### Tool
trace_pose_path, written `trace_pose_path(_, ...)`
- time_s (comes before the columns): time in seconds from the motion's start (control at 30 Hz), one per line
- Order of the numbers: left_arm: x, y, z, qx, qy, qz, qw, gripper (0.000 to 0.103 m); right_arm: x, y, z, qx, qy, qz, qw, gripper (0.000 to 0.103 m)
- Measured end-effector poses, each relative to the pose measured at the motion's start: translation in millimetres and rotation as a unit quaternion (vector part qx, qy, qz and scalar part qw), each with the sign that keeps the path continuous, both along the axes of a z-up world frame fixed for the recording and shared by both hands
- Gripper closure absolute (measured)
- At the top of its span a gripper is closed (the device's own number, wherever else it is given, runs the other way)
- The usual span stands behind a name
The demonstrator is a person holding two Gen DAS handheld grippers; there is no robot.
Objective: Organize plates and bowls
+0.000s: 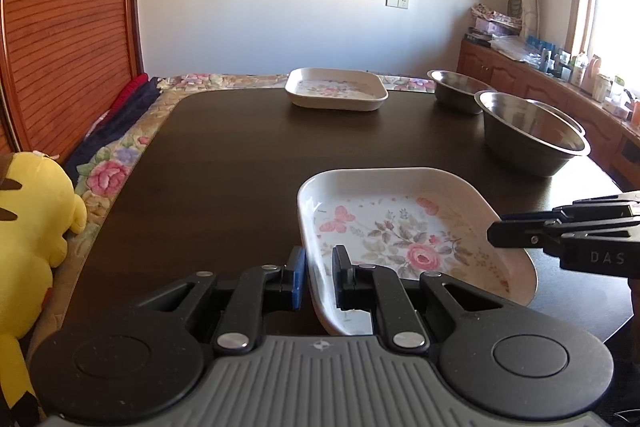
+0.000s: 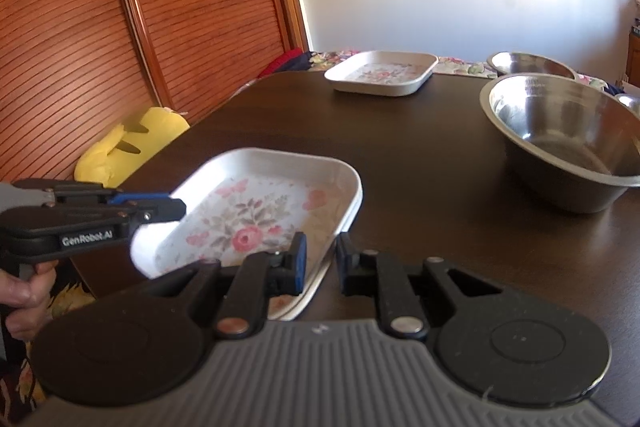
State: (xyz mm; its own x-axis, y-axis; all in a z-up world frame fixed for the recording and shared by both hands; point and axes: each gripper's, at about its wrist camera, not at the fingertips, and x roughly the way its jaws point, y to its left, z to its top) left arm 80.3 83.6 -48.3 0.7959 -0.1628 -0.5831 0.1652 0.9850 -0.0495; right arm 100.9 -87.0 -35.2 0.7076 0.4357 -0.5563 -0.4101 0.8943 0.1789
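**Near plate straddled at both rims, lift pending**

Left claw (image 1: 320,277): fingers set either side of the near floral plate's (image 1: 404,227) left rim, a narrow gap showing each side of the rim. Looks parted, not yet pinching, though the fisheye makes contact hard to judge.

Near floral plate: white, squarish, rounded corners, raised rim, pink rose and butterfly print. It sits at the near edge of the dark desk (image 1: 224,155), apparently tipped a little.

Right claw (image 2: 321,261): same stance on the plate's right rim, one finger inside, one outside, gap visible.

Step in hand, by my reading: a two-handed pickup of this plate, for stacking onto the far floral plate (image 1: 336,89) at the desk's back edge. Next move calls for closing both claws on the rim and lifting level, clearing the large steel bowl (image 1: 532,135) on the right. A smaller steel bowl (image 1: 456,85) stands behind it.
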Motion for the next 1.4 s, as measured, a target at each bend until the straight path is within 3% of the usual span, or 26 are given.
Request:
trace_pose_path(0.3, 2.5, -1.0, 13.4, -0.004, -0.017, -0.004, 0.9998, 0.089, -0.1, -7.7, 20.0, 0.006, -0.028, 0.002, 1.000, 0.085)
trace_pose_path(0.8, 32.3, -8.4, 48.4, 0.016, -0.050, -0.010, 0.9986, 0.088, 33.4, -28.8, 64.3, -0.002, -0.076, 0.001, 0.997, 0.085)
trace_pose_path(1.1, 69.8, -8.8, 55.7, 0.028, -0.048, -0.012, 0.9984, 0.088, 70.0, -30.6, 77.5, -0.012, -0.082, 0.001, 0.997, 0.085)
trace_pose_path(1.4, 111.2, -8.1, 60.5, 0.031, -0.044, -0.024, 0.9983, 0.086, 113.8, -28.7, 75.0, -0.010, -0.056, -0.007, 0.998, 0.085)
